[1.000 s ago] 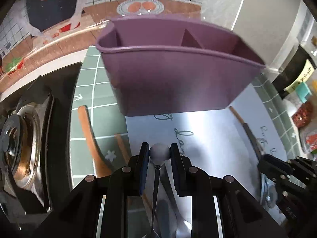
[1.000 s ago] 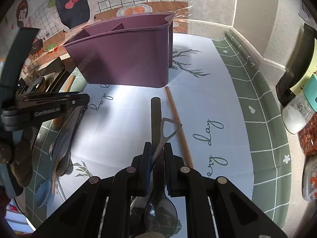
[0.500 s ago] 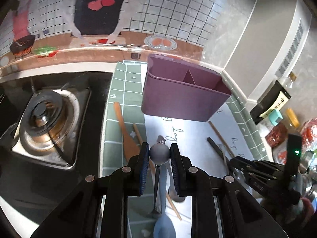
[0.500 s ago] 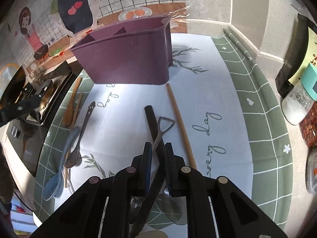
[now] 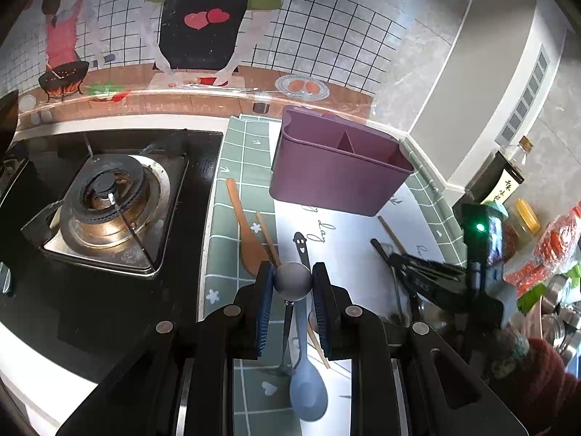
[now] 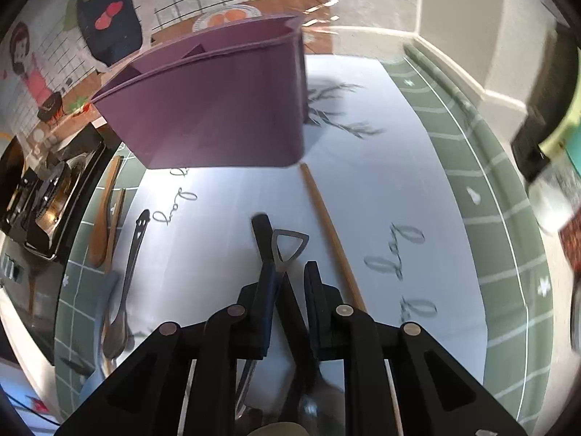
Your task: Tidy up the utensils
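A purple divided utensil holder [image 5: 337,170] stands on the mat; it also shows in the right wrist view [image 6: 218,105]. My left gripper [image 5: 292,281] is shut on the grey ball end of a thin metal utensil [image 5: 292,280], held high above the counter. My right gripper [image 6: 288,276] is low over the mat, jaws around a metal spoon with a triangular handle loop [image 6: 289,245] lying beside a black-handled utensil [image 6: 262,230]. A blue spoon [image 5: 307,388], a wooden spatula [image 5: 247,239], chopsticks [image 6: 330,232] and a black smiley-handled spoon [image 6: 136,239] lie on the mat.
A gas stove [image 5: 109,203] sits left of the green-and-white mat [image 6: 454,181]. Bottles, jars and packets [image 5: 523,218] crowd the right side by the wall. The tiled back wall stands behind the holder.
My left gripper has risen and pulled back from the holder, carrying the ball-ended utensil. My right gripper has moved forward along the triangular-handled spoon.
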Demonstrator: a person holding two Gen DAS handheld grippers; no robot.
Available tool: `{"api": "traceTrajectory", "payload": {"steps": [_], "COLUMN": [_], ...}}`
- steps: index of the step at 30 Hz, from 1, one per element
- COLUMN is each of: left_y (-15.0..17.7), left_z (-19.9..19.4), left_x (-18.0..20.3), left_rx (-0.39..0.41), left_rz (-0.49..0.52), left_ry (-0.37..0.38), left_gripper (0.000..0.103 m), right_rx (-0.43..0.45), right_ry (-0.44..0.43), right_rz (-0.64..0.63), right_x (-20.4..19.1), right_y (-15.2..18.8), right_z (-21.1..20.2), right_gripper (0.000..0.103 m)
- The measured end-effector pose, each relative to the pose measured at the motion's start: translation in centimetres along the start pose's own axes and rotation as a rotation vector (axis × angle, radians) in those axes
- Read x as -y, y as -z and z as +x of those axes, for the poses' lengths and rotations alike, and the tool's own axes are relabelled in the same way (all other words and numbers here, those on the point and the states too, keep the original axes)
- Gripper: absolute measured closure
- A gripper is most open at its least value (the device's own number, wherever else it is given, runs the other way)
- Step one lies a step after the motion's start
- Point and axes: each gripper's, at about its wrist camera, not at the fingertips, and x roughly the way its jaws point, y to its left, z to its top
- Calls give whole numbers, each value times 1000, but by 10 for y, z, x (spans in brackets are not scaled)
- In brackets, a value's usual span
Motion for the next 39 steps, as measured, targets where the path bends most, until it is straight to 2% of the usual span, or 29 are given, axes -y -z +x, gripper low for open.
{"api": "traceTrajectory", "payload": {"steps": [2,4,5,9,19,26,31,35,39], "left_y": [1,2,3,3,-2,-2,1,4,6], "left_z": [-2,-6,-7,-13,-16,-16,-14,-17,-21], "left_x": [1,2,3,5,12,12,11,6,-2], "left_rx": [0,5,7,20,28,15,2,-3,1], "left_rz": [1,3,5,16,22,15,8,-10,-34], "left_ry": [-4,-7,-8,-14,1,0,-6,-12,-22], "left_gripper": [81,81,81,81,81,81,81,81,81], "right_rx": [-3,-10,-2,65,163,218,204,134,90], "right_ry": [-12,-33,-45,-66,-85,-89,-119,-186,-158], "right_rz": [-36,-64,-65,-94,-163,-196,-170,-71,-90], "right_x": [-4,-8,-8,-13,-26,-32,-22,2,6], "right_y": [-5,-8,-8,-3,6,11,13,13,16], "right_z": [3,3,1,-20,-80,-104,-100,-83,-66], "right_gripper": [86,92,97,99,101,101,101,98,95]}}
